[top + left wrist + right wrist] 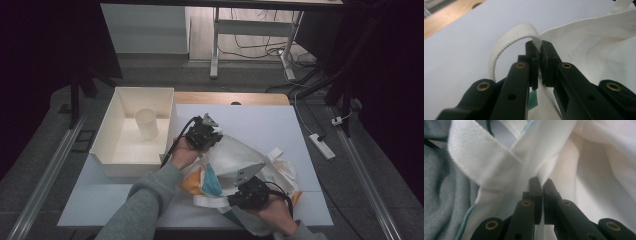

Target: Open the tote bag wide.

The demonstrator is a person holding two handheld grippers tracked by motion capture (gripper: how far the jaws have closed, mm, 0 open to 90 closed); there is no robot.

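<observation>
One tote bag, long axis running left-near to right-far; my left gripper pinches its strap, right gripper clamps its fabric.

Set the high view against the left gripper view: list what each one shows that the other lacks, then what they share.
High view alone: the cream bin with a pale cup standing inside it, the right claw shut on the cloth near the person's side, both grey sleeves, and the floor with cables beyond the table.

Left gripper view alone: the left claw pinching a white webbing strap, and faint lettering on the cloth.

Both: the white tote bag lying on the white table.
</observation>
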